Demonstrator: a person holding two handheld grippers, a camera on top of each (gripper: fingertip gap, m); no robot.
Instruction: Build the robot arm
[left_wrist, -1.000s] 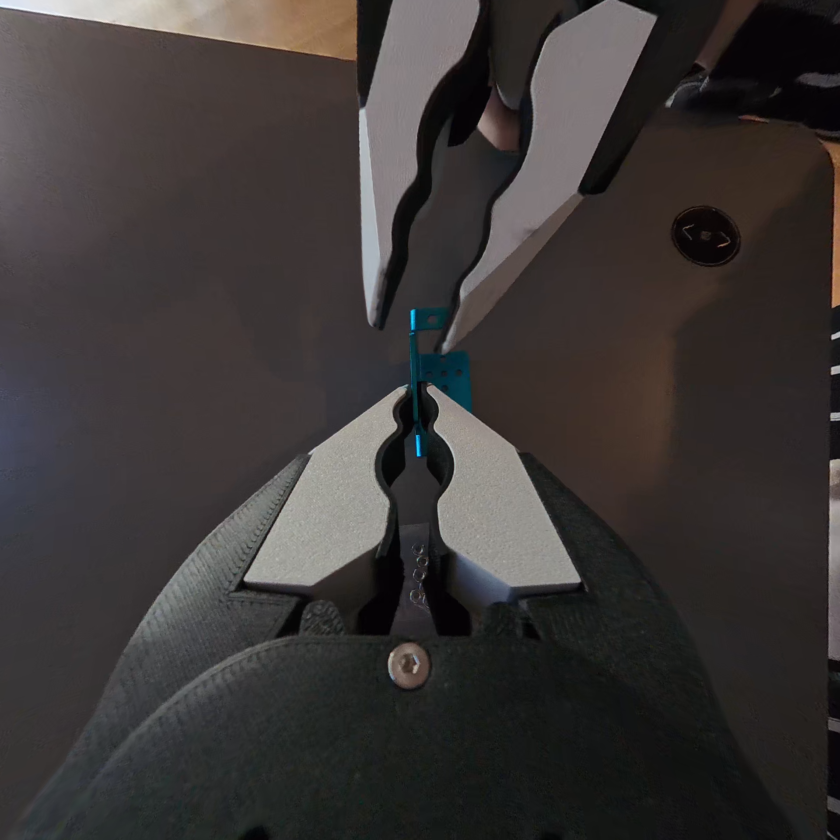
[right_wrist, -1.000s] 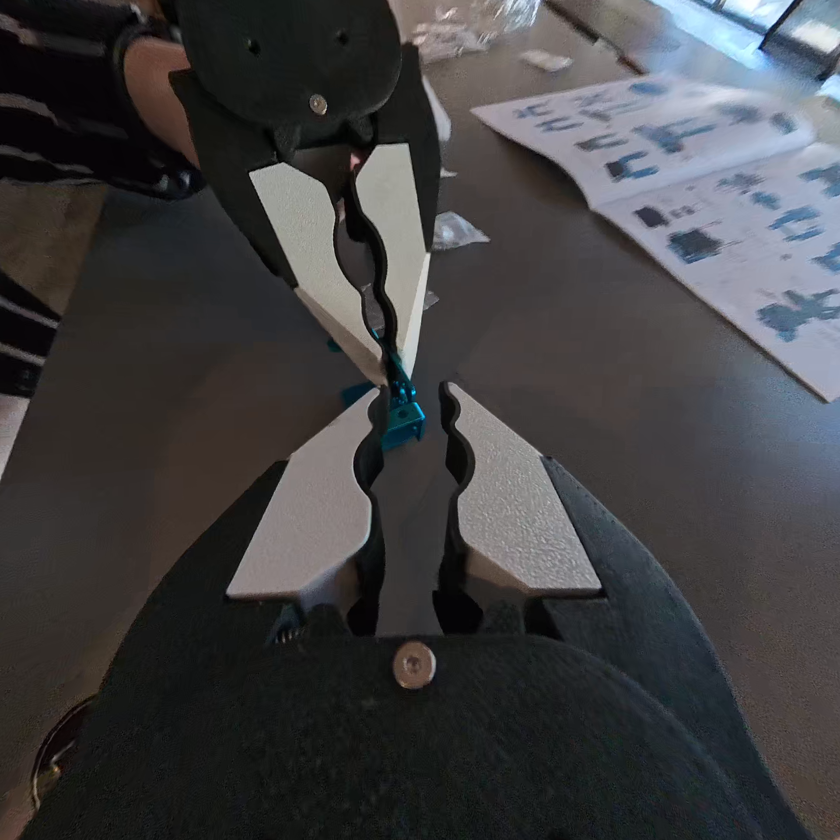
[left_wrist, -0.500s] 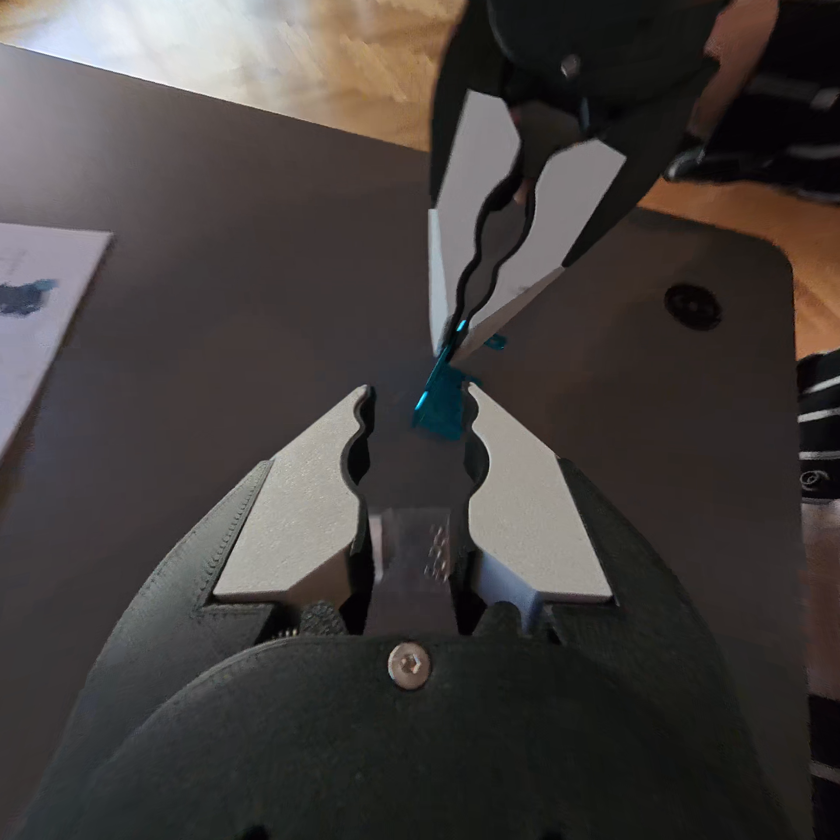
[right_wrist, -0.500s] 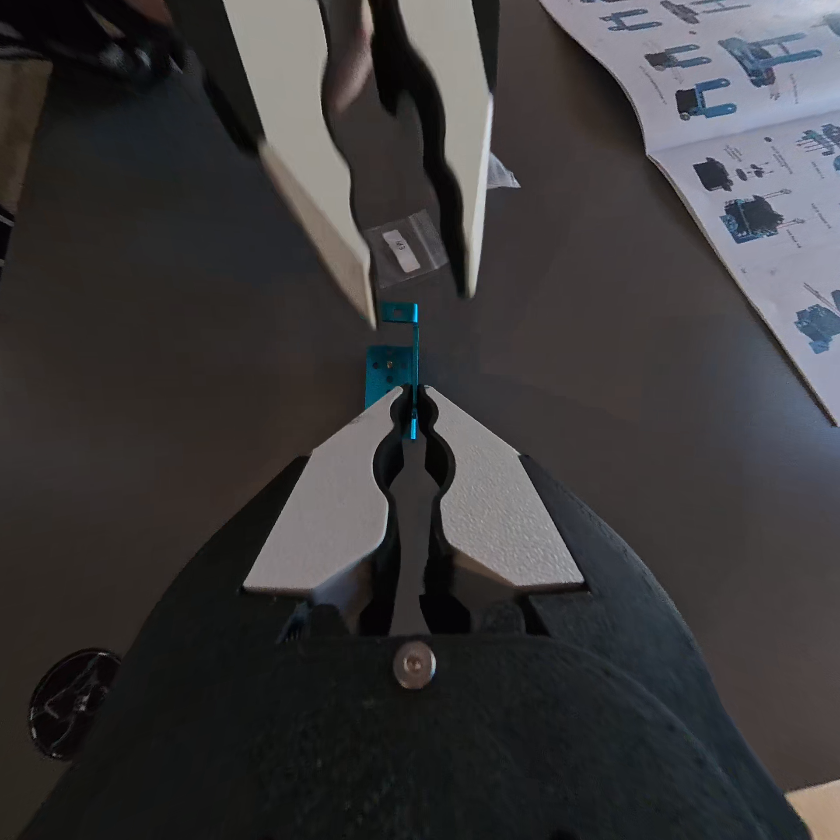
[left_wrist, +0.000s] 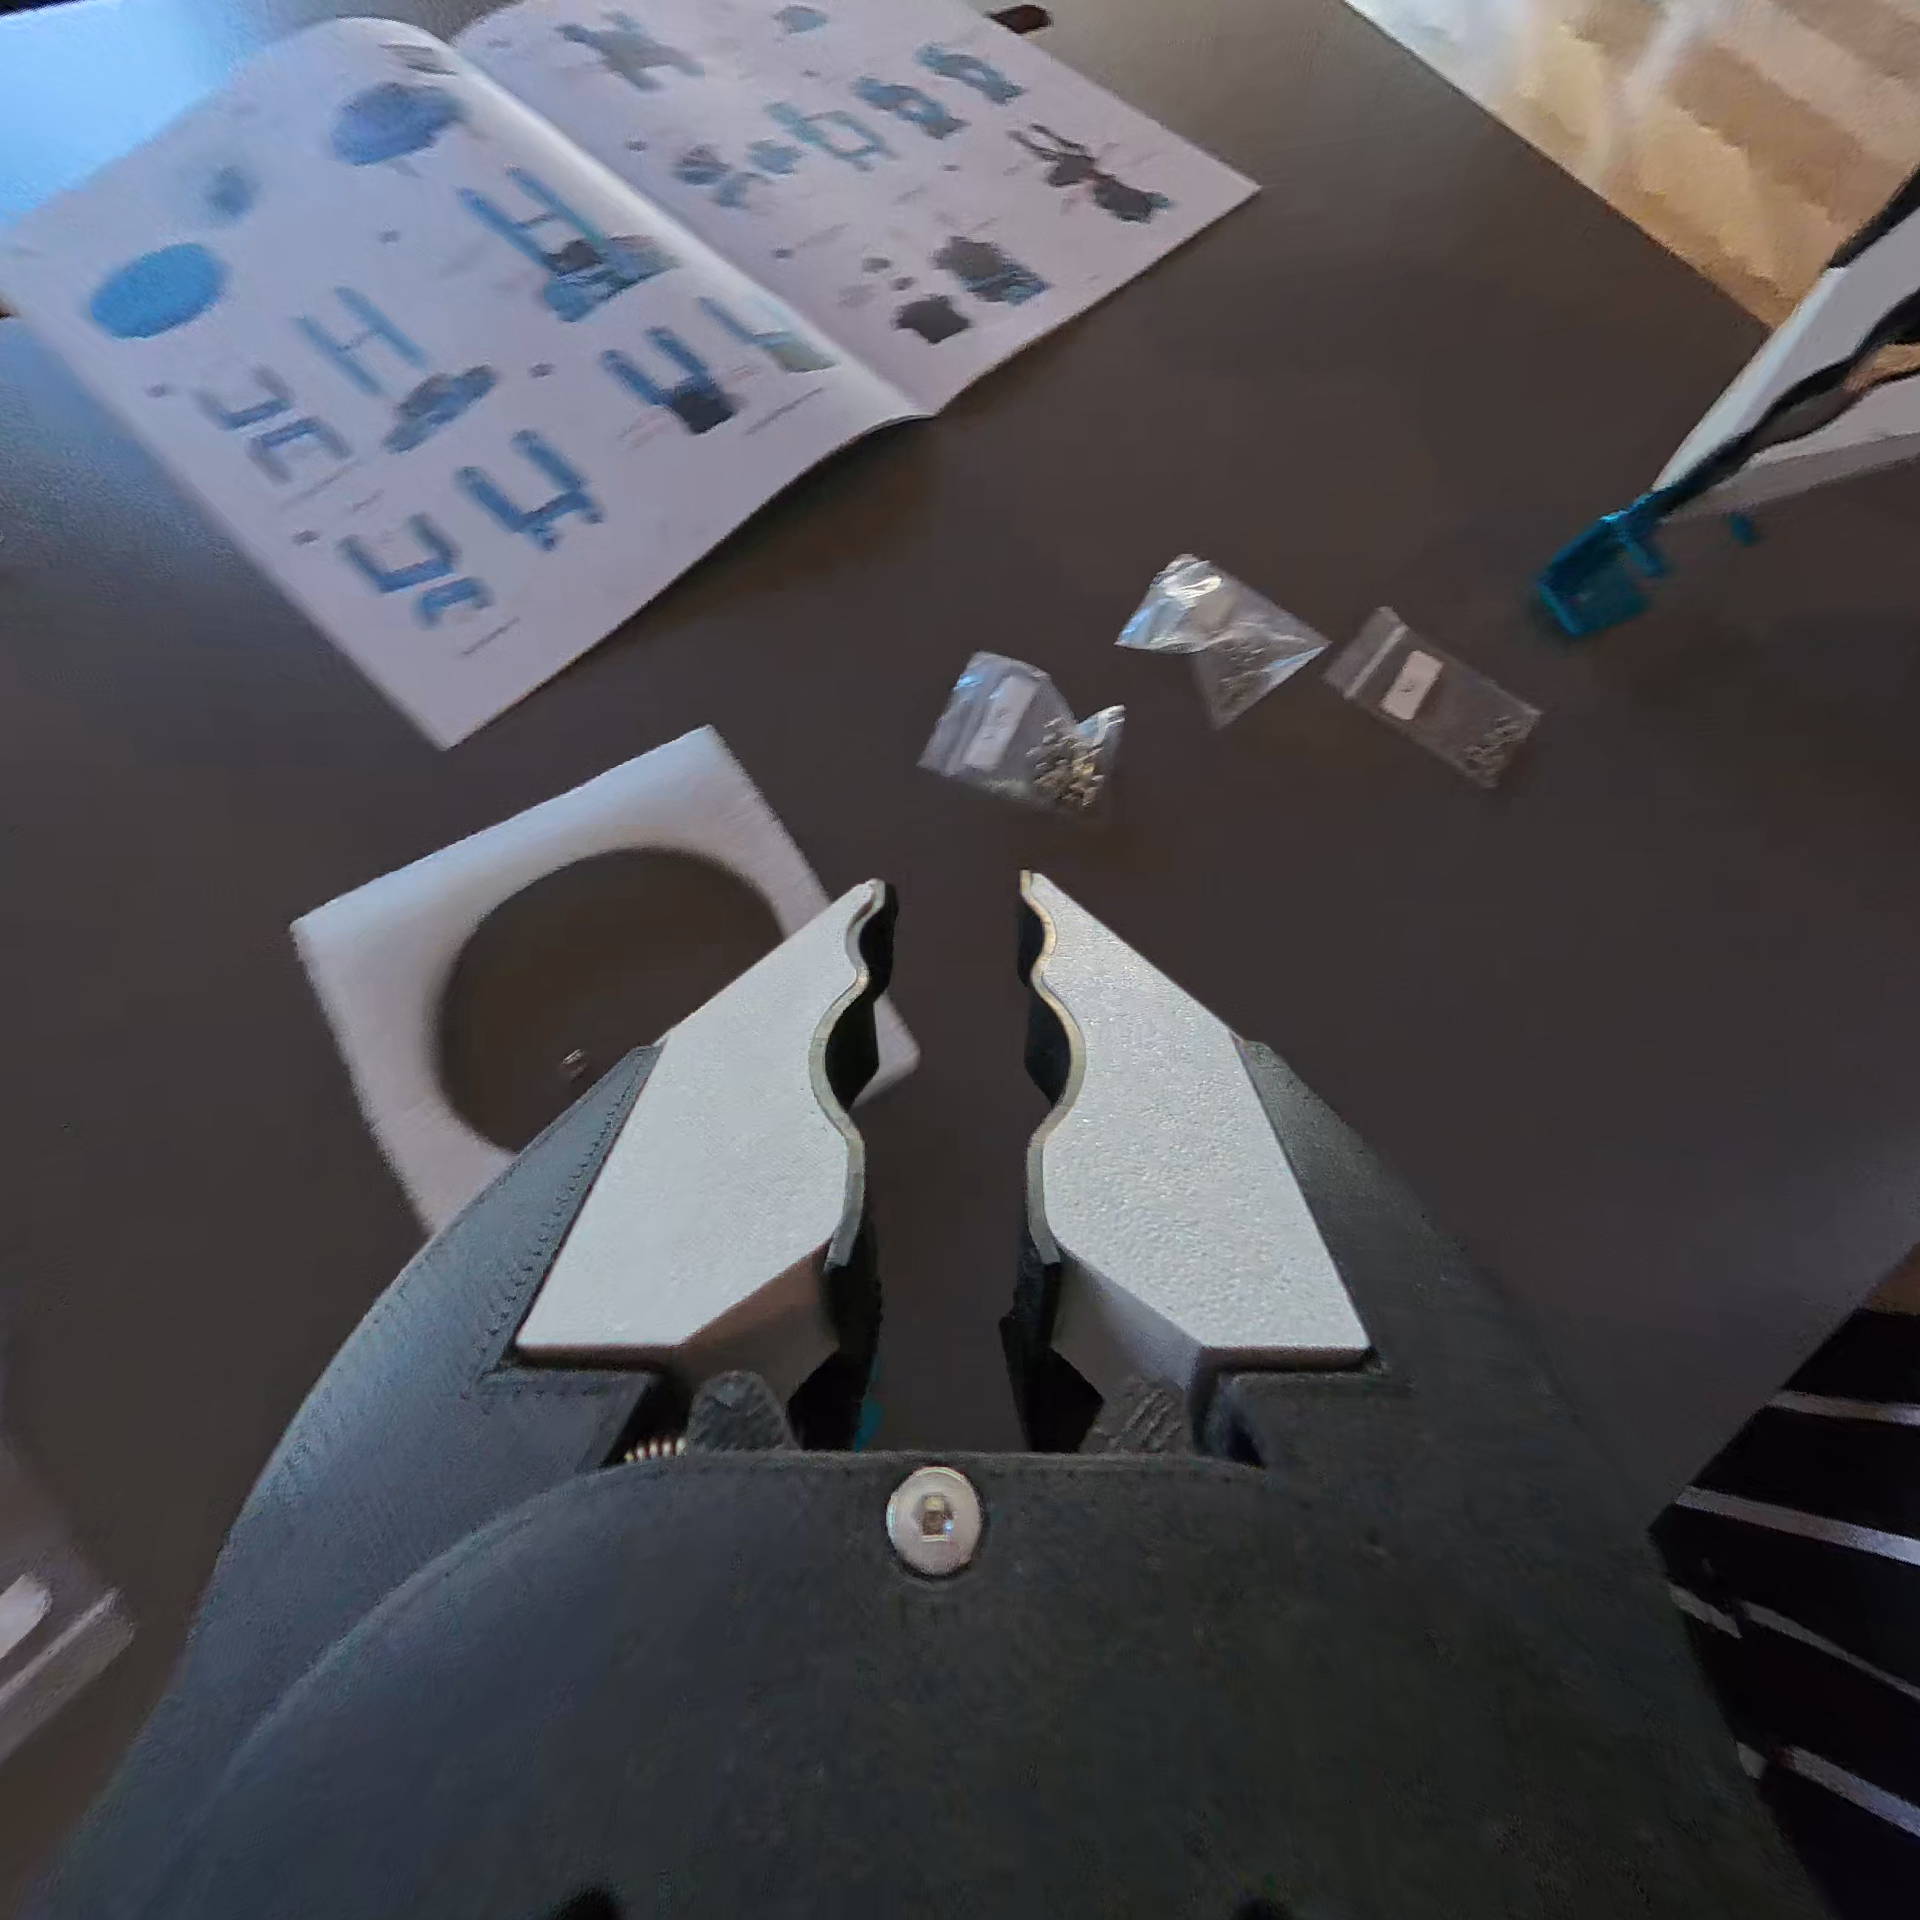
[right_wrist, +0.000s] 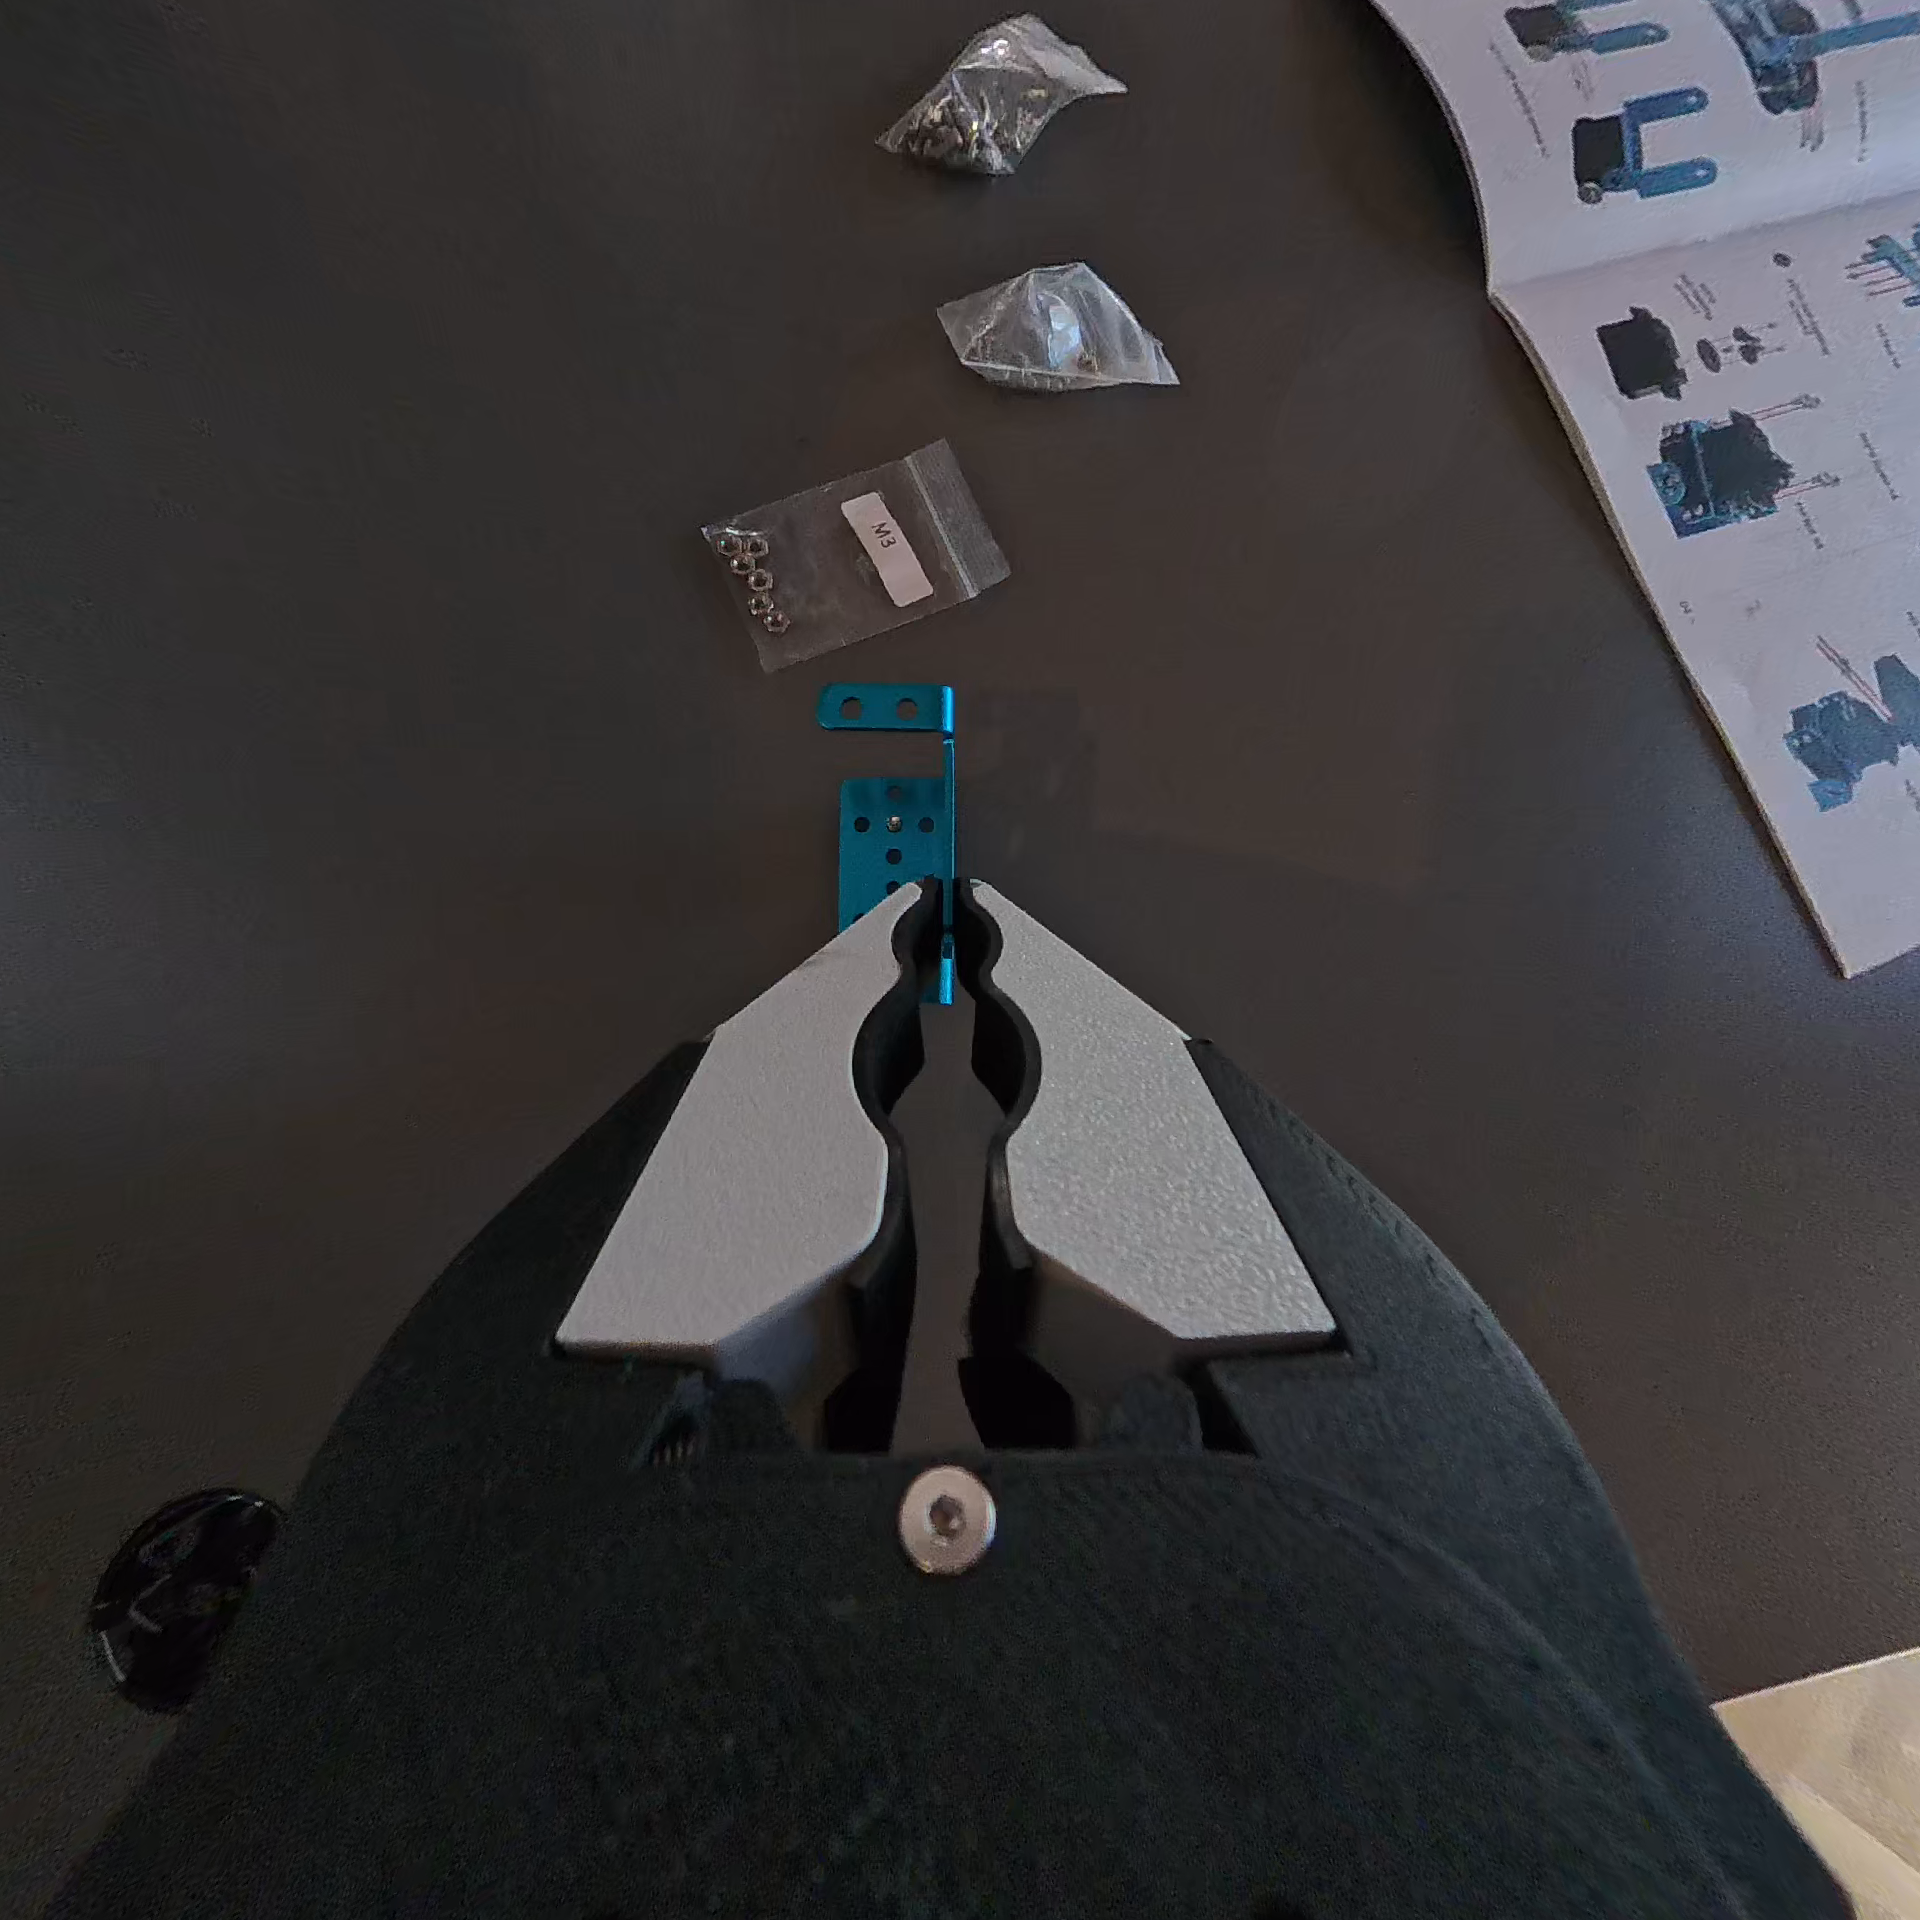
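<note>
My right gripper (right_wrist: 945, 888) is shut on the thin edge of a blue metal bracket (right_wrist: 894, 831) with several holes and holds it just above the dark table (right_wrist: 416, 727). In the left wrist view the right gripper (left_wrist: 1673, 499) shows at the far right with the bracket (left_wrist: 1595, 587) at its tips. My left gripper (left_wrist: 954, 894) is open and empty over the table. It is next to a white foam square (left_wrist: 520, 935) with a round hole. A flat clear bag of nuts (right_wrist: 852, 556) lies just beyond the bracket.
Two crumpled clear bags of small hardware (right_wrist: 1055, 332) (right_wrist: 997, 99) lie farther off. All three bags show in the left wrist view (left_wrist: 1023, 727) (left_wrist: 1221, 634) (left_wrist: 1434, 691). An open illustrated booklet (left_wrist: 520, 260) (right_wrist: 1714, 416) lies beyond. A black round disc (right_wrist: 177, 1590) sits in the table near its edge.
The bracket passed from my left gripper to my right: the right shut on it, the left opened. The left has since swung away toward the foam square and bags.
</note>
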